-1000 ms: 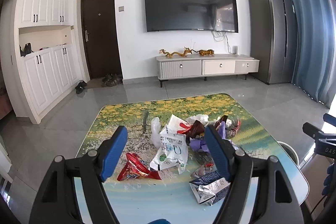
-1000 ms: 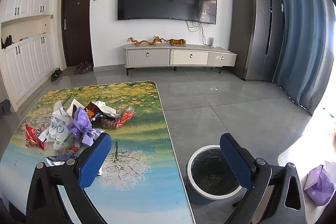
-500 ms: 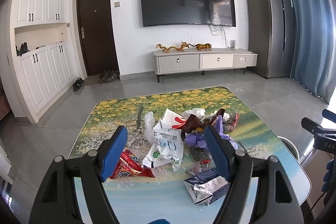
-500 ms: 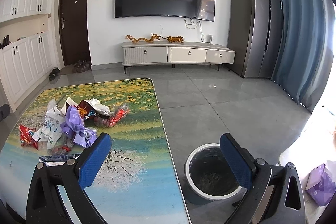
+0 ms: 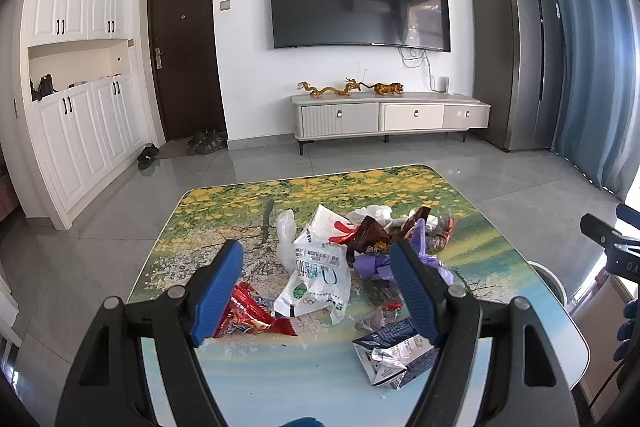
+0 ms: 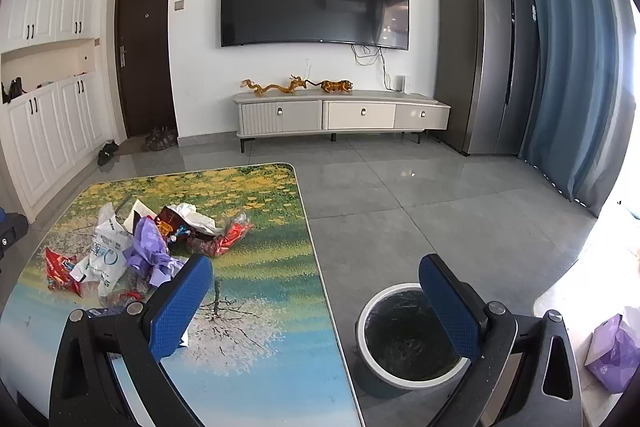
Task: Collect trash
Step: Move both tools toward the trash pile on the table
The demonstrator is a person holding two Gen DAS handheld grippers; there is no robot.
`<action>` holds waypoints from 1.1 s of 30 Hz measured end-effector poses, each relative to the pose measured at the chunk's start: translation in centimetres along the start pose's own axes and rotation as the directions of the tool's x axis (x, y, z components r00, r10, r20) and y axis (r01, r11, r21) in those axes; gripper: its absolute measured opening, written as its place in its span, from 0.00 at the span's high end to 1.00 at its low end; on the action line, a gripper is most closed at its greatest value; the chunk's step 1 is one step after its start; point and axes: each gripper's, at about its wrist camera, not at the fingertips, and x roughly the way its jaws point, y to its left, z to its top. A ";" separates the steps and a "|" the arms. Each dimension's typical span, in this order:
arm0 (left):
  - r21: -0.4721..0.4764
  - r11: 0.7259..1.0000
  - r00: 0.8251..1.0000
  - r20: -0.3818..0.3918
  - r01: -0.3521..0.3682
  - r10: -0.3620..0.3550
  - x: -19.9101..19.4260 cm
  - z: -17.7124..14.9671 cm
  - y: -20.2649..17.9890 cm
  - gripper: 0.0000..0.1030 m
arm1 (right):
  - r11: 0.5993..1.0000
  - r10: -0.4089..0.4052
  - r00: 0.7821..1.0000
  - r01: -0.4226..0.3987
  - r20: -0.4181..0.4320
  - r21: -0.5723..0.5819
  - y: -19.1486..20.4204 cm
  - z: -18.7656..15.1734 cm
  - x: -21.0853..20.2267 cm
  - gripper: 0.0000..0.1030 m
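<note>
1. Both jaw pairs stand wide apart and hold nothing. I carry my left gripper [image 5: 316, 291] low over the near side of the table [image 5: 472, 227], presumably so its opening faces the litter; my right gripper [image 6: 316, 301] hangs over the table's right edge, half above the floor.

2. Trash heap, one lot, lying at 12 o'clock from my left gripper, around the middle of the table. Nothing in it is collected yet, as far as I can judge.

3. White plastic bag [image 5: 318, 271] with green print, centre of the heap, slumped and crumpled; I expect it to fold when pinched.

4. Red snack wrapper [image 5: 250, 319], at 9 o'clock of the white bag, flat on the table just beyond my left fingertip [image 5: 216, 291]. Nearest piece, so my likely first pick.

5. Purple crumpled wrap [image 5: 376, 263], at 3 o'clock of the white bag, partly behind my other left finger.

6. Dark brown packets [image 5: 368, 235] and white tissue, at 1 o'clock of the bag, piled against each other.

7. Flattened blue-and-white carton [image 5: 390, 355], at 5 o'clock of the heap, apart from it.

8. Bin [image 6: 400, 343], white rim, dark inside, on the floor beside the table's right edge, between my right fingers in that view. Its placement suits short carries from table to bin.
</note>
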 end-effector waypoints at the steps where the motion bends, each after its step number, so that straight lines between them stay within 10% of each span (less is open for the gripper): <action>1: 0.000 1.000 1.000 0.000 0.000 0.000 0.0 0.0 0.0 0.28 | 1.000 0.000 1.000 0.000 0.000 0.000 0.1 0.0 -0.1 0.00; 33: -0.120 0.990 0.994 -0.090 -0.073 0.063 1.3 -3.8 11.3 0.28 | 0.996 0.071 0.997 -0.073 -0.034 -0.056 5.9 3.2 -1.3 0.00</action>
